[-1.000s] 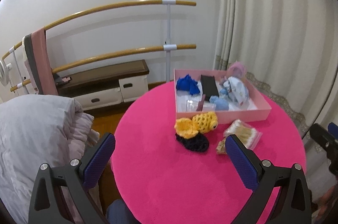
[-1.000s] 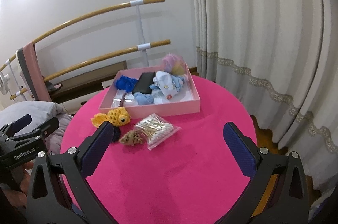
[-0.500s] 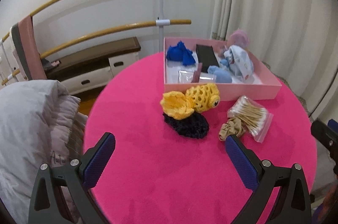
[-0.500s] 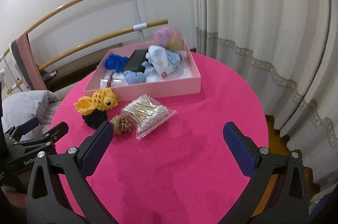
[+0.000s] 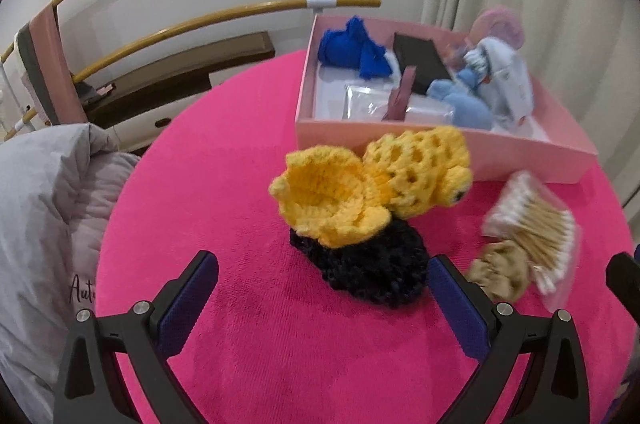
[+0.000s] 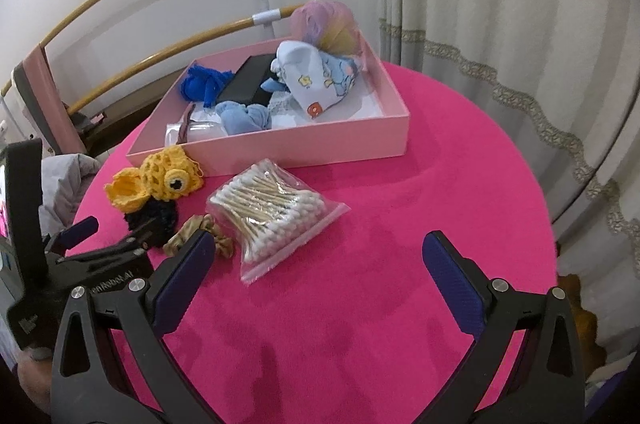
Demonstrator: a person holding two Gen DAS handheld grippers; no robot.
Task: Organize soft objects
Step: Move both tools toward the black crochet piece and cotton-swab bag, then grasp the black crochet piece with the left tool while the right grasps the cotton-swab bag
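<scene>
Both tongs – left tongs (image 5: 322, 298) and right tongs (image 6: 316, 276) – gape wide, empty. Risk: left closing on black crochet piece (image 5: 360, 264) also snags the overlapping yellow crochet fish (image 5: 372, 188) – or the scrunchie (image 5: 500, 270).

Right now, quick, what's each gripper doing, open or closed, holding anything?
Left gripper: open, holding nothing, poised just short of the black crochet piece.
Right gripper: open, holding nothing, above the pink tablecloth.

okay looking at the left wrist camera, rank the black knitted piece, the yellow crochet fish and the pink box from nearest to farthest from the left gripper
1. Black knitted piece, just ahead of the open left gripper.
2. Yellow crochet fish, lying on its far edge.
3. Pink box, behind the fish toward the curtain.
</scene>
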